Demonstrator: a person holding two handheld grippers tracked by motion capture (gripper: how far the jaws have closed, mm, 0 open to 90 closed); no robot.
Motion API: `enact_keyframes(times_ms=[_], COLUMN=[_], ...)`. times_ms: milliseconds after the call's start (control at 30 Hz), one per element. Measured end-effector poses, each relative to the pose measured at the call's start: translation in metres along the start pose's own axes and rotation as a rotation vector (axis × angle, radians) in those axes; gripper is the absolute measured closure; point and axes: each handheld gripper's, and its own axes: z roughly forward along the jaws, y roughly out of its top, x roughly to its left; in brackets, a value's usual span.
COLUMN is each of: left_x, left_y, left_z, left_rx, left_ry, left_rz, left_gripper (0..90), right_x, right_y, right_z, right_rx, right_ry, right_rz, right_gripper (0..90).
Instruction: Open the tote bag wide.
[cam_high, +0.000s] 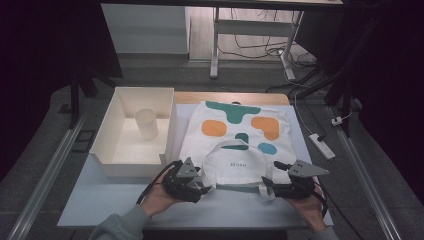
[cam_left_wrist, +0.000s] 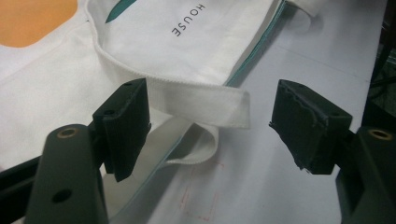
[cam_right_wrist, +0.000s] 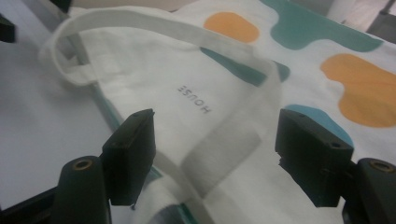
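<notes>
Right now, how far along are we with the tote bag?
Early. Done: the bag lies flat on the table, opening toward the person, both grippers at its near corners. In hand: the left gripper and right gripper stand open around the handle straps, gripping nothing. Left: closing on the bag; the cup sits in the bin.

Matt woven cloth tote bag (cam_high: 235, 137)

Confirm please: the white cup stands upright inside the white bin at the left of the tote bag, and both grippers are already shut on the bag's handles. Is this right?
Not quite. The cup does stand upright in the bin left of the tote bag, but the left gripper and right gripper are open, as both gripper views show: the handles lie between the jaws, unpressed.
</notes>
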Motion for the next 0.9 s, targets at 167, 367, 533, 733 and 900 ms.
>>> enact_keyframes(times_ms=[167, 367, 533, 733, 900], left_x=[0.003, 0.004, 0.005, 0.007, 0.008], left_y=[0.004, 0.007, 0.006, 0.006, 0.005], left_z=[0.008, 0.019, 0.020, 0.020, 0.020], left_rx=[0.007, 0.025, 0.029, 0.032, 0.028], left_ry=[-0.003, 0.004, 0.015, 0.014, 0.008], left_rz=[-0.003, -0.007, -0.008, -0.010, -0.014], left_gripper=[28.4, 28.5, 28.7, 28.8, 28.7], right_x=[0.015, 0.033, 0.042, 0.045, 0.043], right_y=[0.011, 0.020, 0.022, 0.025, 0.023], right_z=[0.005, 0.018, 0.033, 0.048, 0.057], right_rx=[0.015, 0.076, 0.153, 0.227, 0.288], right_ry=[0.049, 0.076, 0.085, 0.093, 0.080], right_rz=[-0.033, -0.110, -0.163, -0.198, -0.235], right_gripper=[29.4, 29.6, 29.6, 30.1, 31.8])
